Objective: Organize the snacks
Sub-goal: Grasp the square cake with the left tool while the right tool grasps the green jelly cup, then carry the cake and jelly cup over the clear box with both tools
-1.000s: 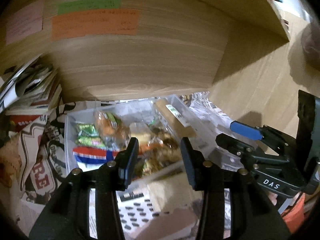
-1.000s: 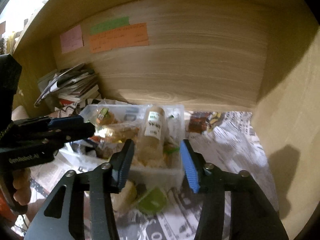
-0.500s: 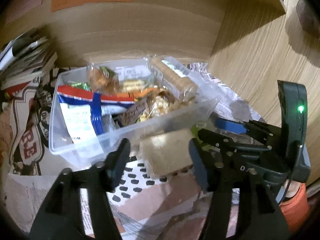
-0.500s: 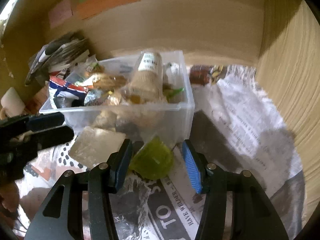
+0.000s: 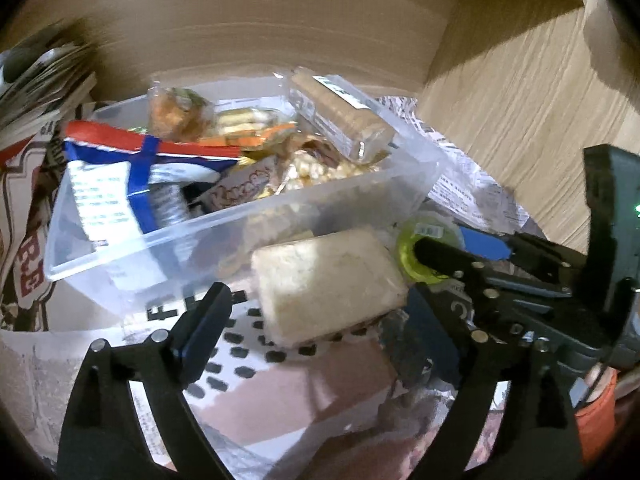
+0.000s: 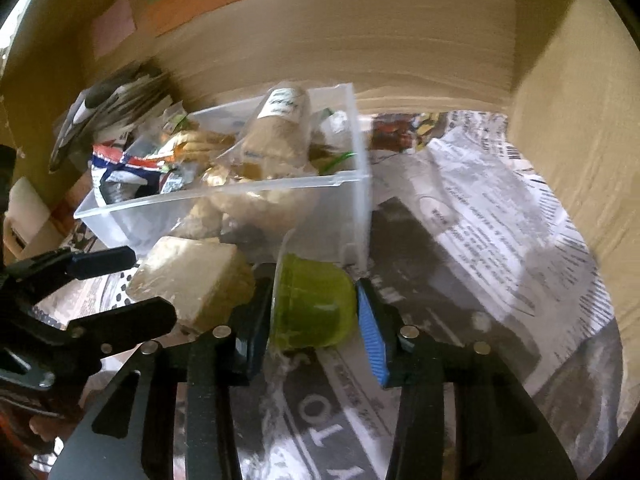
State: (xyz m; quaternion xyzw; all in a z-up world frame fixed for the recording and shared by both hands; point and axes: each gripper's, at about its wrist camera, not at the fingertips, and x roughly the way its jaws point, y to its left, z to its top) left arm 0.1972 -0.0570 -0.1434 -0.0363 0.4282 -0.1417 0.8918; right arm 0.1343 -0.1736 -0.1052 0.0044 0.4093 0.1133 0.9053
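Inside a wooden shelf alcove lined with newspaper [image 6: 500, 216], a clear plastic bin [image 5: 224, 236] of snacks fills mid-frame in both views. Both grippers have dropped toward two loose snacks lying just in front of it. The left gripper [image 5: 316, 312] has just been spreading its fingers, now apart around a pale wrapped block [image 5: 324, 280]. The right gripper [image 6: 312, 320] has just been closing; its fingers appear clamped on a green jelly cup [image 6: 312, 304], seemingly ready to lift into the bin.
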